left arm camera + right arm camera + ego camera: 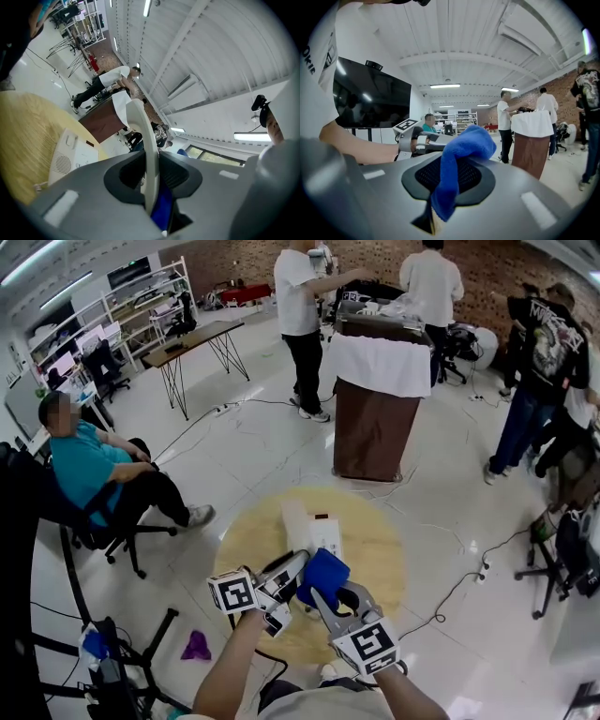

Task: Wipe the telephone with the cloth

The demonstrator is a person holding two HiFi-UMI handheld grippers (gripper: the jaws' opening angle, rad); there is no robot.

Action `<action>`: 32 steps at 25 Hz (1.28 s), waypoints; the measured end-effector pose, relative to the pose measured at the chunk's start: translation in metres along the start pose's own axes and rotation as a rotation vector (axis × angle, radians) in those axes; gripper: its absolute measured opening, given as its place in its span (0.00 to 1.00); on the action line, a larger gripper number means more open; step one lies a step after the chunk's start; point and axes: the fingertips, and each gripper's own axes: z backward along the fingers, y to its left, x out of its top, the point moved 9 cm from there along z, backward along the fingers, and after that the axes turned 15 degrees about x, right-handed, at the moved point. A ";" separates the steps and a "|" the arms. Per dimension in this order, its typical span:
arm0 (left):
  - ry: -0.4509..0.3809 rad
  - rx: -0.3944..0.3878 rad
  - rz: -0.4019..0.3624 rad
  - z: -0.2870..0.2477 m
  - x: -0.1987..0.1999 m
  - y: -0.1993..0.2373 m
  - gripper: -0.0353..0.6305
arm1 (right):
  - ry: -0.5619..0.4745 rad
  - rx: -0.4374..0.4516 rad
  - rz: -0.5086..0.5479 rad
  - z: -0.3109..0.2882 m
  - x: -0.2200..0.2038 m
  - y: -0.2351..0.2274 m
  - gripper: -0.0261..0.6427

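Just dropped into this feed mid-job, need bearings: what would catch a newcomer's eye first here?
The bright blue cloth stands out, bunched in the right gripper, held up beside the left gripper, which is clamped on the cream handset. Below them the telephone base lies on a round yellow wooden table.

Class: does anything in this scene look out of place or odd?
A purple scrap lies on the floor beside the round table, away from the work. The handset is off the telephone base, held in the left gripper.
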 end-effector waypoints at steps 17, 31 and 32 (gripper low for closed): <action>0.035 -0.034 -0.074 0.022 -0.013 -0.011 0.18 | -0.045 -0.025 0.092 0.002 0.028 -0.015 0.14; 0.080 -0.069 -0.127 0.023 -0.034 -0.030 0.18 | -0.083 -0.034 0.162 -0.006 0.058 -0.029 0.14; 0.080 -0.074 -0.126 0.023 -0.036 -0.030 0.18 | -0.080 -0.035 0.165 -0.007 0.060 -0.030 0.14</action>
